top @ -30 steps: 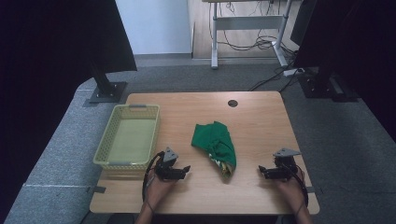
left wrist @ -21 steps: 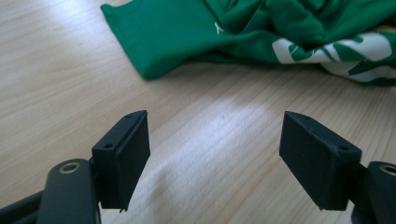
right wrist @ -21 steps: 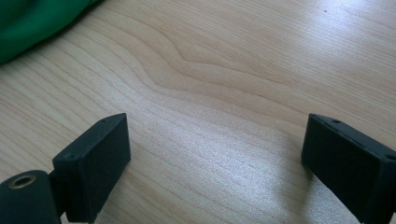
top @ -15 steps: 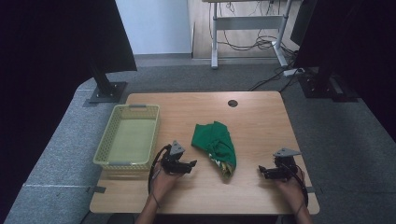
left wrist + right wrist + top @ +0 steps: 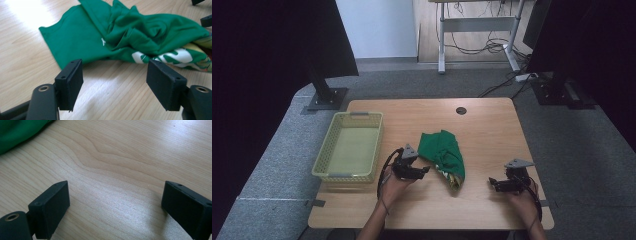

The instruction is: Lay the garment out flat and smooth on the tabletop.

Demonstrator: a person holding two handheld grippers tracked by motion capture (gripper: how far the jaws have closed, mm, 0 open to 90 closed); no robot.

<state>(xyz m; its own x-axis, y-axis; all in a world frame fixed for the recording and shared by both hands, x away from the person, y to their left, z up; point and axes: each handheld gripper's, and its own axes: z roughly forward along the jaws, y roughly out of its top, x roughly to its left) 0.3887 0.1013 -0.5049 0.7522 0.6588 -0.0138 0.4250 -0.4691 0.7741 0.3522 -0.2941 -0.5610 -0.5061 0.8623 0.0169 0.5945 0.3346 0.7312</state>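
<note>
Green shirt (image 5: 441, 152): lies crumpled on the wooden desk (image 5: 482, 130), roughly at the middle of its width and toward the person's side. In the left gripper view the shirt (image 5: 125, 37) shows one flat panel spread toward the left, a bunched mass of folds toward the right, and a white and yellow print at its lower right edge. A corner of the same cloth (image 5: 17, 132) appears at the top left of the right gripper view.

Left gripper (image 5: 426, 170): held in the person's left hand (image 5: 394, 187), just beside the shirt's near left edge and pointing toward it. Its jaws stand apart and grasp nothing; they have just been closing somewhat, with only bare desk between them. The cloth's edge lies just beyond the pads (image 5: 71, 82), not touching them.

Right gripper (image 5: 492, 183): held in the right hand (image 5: 522, 200) near the desk's right front, apart from the shirt. Jaws released and wide, bare wood grain between them, pads (image 5: 51, 207) low over the desk surface.

Yellow-green basket (image 5: 349, 176): stands on the left part of the desk, well left of the shirt, nothing visible inside. A round cable hole (image 5: 461, 110) sits near the far edge of the desk.
</note>
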